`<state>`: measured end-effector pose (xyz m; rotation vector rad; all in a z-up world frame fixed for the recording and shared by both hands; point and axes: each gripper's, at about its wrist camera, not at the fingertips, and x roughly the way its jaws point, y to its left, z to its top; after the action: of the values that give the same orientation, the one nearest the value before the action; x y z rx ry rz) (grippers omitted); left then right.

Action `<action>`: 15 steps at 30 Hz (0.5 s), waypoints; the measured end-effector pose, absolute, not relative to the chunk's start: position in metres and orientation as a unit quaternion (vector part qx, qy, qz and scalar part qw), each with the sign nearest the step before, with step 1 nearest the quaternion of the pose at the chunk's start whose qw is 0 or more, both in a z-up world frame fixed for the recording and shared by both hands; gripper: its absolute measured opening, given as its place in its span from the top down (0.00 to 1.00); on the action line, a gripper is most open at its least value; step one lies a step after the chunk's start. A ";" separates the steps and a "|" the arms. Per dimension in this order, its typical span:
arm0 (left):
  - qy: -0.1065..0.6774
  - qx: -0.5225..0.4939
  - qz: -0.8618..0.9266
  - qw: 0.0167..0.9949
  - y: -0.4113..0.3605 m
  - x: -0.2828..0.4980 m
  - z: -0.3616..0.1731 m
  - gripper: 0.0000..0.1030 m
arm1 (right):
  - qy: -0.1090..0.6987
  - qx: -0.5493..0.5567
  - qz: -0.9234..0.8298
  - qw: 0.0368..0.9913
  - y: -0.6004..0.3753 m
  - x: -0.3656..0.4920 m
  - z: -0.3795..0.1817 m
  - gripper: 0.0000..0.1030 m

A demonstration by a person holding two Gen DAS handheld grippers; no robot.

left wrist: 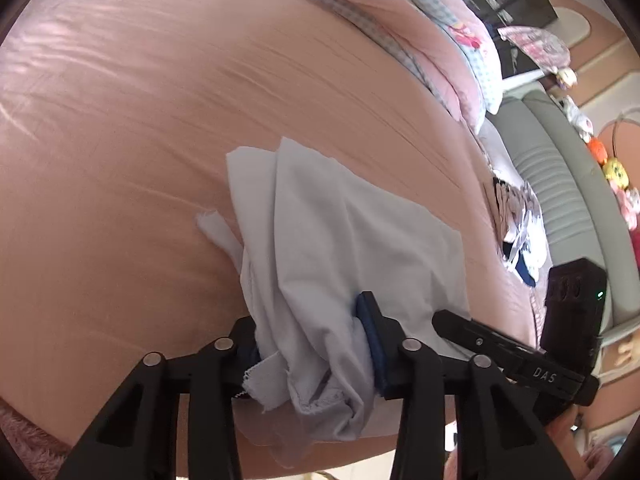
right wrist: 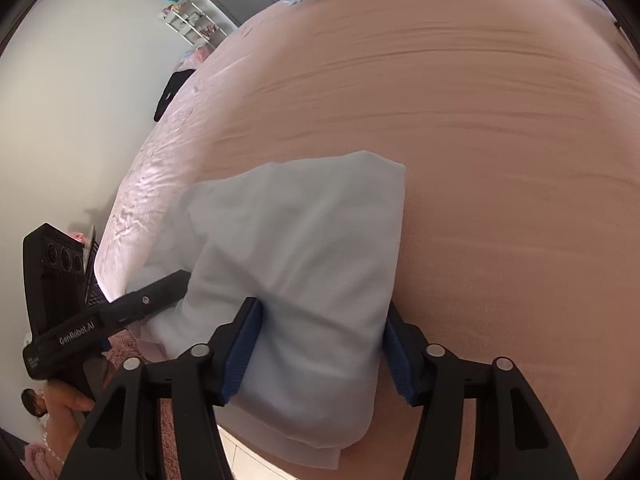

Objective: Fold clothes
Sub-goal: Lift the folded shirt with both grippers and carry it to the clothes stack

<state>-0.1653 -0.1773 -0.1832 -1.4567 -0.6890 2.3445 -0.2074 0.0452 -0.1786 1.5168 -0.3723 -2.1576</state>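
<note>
gripping the pale blue garment (left wrist: 320,240) at its near edge, where it hangs over the near side of the bed (left wrist: 140,140), is the step in hand, judged from how both grippers are placed. the left gripper (left wrist: 316,344) is seen closed on a bunched, frayed part of the cloth, the fabric crumpled between its blue pads (left wrist: 372,332). the right gripper (right wrist: 320,344) straddles a smoother, thicker fold of the same garment (right wrist: 304,240); its jaws stand half wide, and whether the pads truly press the cloth cannot be told for sure, though the fold fills the gap. the rest of the garment lies on the pink sheet, rumpled on the left side. to do this well, both grips should be taken on matching corners, the bunched left side should be shaken out, and the cloth should be drawn taut before it is carried to the far side. a pink quilt (left wrist: 440,28) lies well apart at the far edge.
</note>
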 end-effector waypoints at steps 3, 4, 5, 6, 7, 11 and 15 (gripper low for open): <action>-0.261 -0.501 0.811 0.153 -0.181 -0.161 -0.188 0.65 | -0.128 0.556 -0.786 0.238 0.054 -0.197 -0.176 0.45; -0.272 -0.505 0.806 0.147 -0.181 -0.163 -0.194 0.55 | -0.133 0.560 -0.783 0.236 0.059 -0.195 -0.178 0.41; -0.282 -0.508 0.801 0.144 -0.181 -0.165 -0.200 0.53 | -0.154 0.563 -0.776 0.238 0.063 -0.197 -0.183 0.39; -0.290 -0.509 0.797 0.144 -0.178 -0.168 -0.204 0.52 | -0.168 0.563 -0.773 0.238 0.064 -0.199 -0.186 0.39; -0.286 -0.512 0.798 0.142 -0.174 -0.172 -0.202 0.52 | -0.181 0.564 -0.770 0.238 0.065 -0.201 -0.188 0.39; -0.237 -0.522 0.807 0.140 -0.165 -0.158 -0.174 0.63 | -0.130 0.555 -0.788 0.232 0.059 -0.191 -0.168 0.52; -0.249 -0.528 0.792 0.179 -0.148 -0.148 -0.155 0.65 | -0.146 0.539 -0.797 0.231 0.078 -0.180 -0.133 0.55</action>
<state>-0.1483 -0.1483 -0.1555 -1.4927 -0.7040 2.2399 -0.1805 0.0776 -0.1328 1.4811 -0.4019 -2.1904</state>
